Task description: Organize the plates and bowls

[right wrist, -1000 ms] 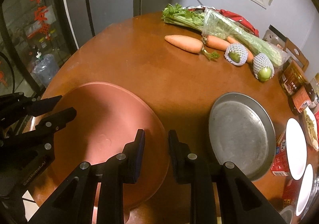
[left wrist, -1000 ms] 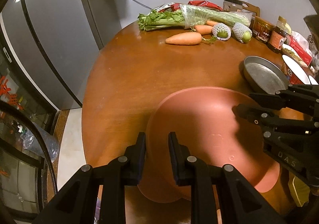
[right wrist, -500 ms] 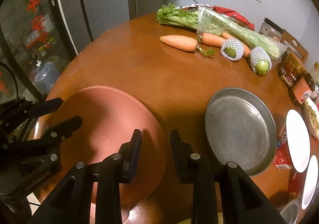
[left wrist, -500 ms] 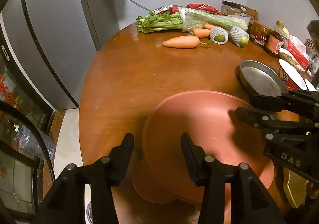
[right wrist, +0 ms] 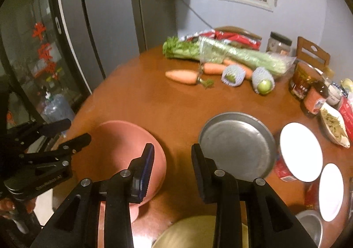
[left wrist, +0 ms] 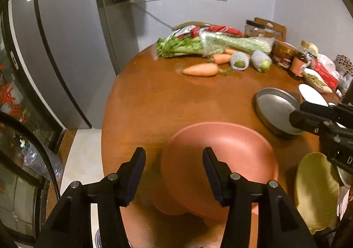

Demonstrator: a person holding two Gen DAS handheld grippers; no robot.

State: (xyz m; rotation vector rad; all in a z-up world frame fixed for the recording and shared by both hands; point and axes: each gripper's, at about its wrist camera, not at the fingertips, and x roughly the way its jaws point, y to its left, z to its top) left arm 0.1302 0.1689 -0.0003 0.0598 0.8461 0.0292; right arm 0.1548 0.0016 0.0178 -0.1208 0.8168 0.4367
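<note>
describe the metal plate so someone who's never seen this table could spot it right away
On the round brown wooden table, look right of the big pink plate and left of two white plates. The metal plate is the only dull grey, shallow-rimmed round dish lying there.

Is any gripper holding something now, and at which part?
Nothing is held: left gripper and right gripper, jaws just opened, stand clear above the pink plate.

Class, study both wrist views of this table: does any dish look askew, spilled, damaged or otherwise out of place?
One thing: the pink plate sits off-centre on a smaller pink dish that sticks out at its near edge, so the stack looks uneven. The metal pan and white plates lie flat. Nothing looks spilled or broken.
</note>
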